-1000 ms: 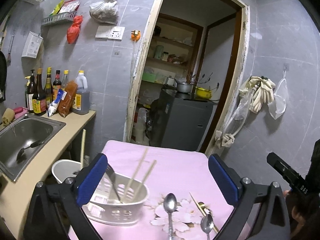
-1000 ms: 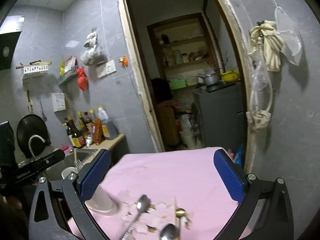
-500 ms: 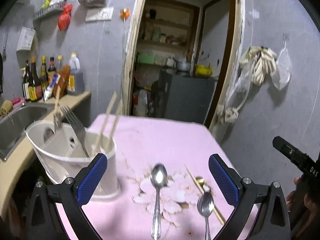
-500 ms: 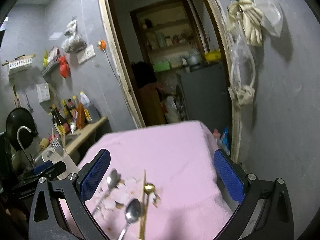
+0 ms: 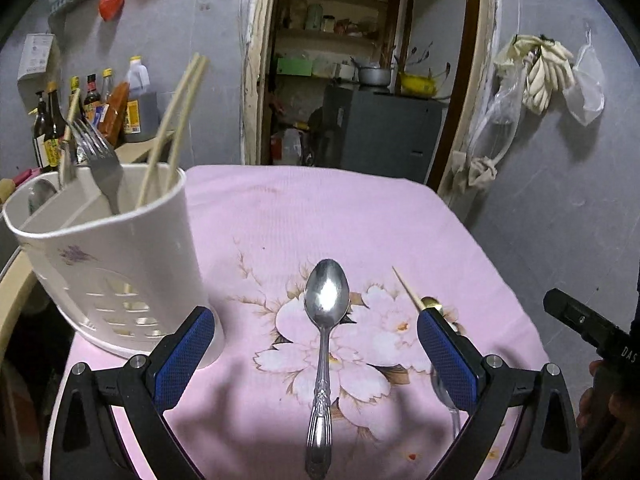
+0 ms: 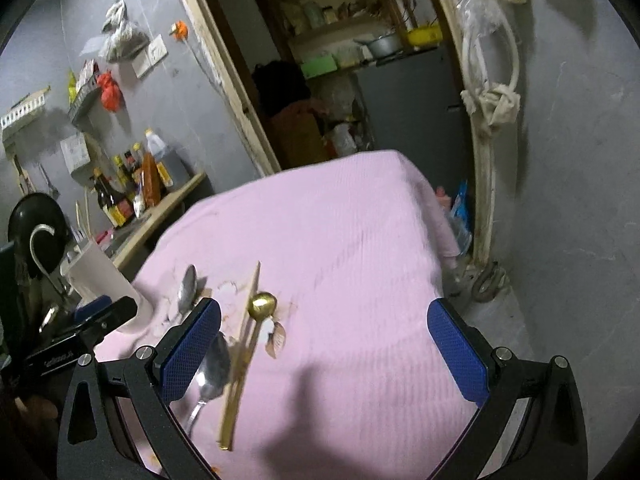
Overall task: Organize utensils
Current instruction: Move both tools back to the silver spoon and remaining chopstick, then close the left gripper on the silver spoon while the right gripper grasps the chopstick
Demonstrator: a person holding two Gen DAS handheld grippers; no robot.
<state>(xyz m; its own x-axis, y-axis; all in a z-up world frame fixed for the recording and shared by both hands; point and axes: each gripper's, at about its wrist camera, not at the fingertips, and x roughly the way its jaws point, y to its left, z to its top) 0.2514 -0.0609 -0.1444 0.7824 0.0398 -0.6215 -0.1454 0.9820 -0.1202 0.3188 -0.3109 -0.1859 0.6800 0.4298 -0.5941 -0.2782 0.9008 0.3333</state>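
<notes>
A silver spoon (image 5: 322, 344) lies on the pink tablecloth (image 5: 328, 216), between the fingers of my open, empty left gripper (image 5: 316, 356). A white utensil holder (image 5: 116, 264) with a fork (image 5: 100, 160) and chopsticks (image 5: 176, 120) stands at the left. A gold spoon (image 6: 260, 312), a chopstick (image 6: 242, 344) and a second silver spoon (image 6: 212, 372) lie by the left finger of my open, empty right gripper (image 6: 324, 348). The first silver spoon also shows in the right wrist view (image 6: 187, 290), as does the holder (image 6: 106, 280).
A counter with sauce bottles (image 5: 92, 104) and a sink is left of the table. An open doorway (image 5: 360, 80) lies behind it, a grey wall with hanging bags (image 5: 540, 68) to the right. The right gripper's body shows at the left view's right edge (image 5: 584, 328).
Both grippers have dropped lower and closer to the table. The left one has come over the silver spoon; the right one has swung toward the gold spoon and chopstick.
</notes>
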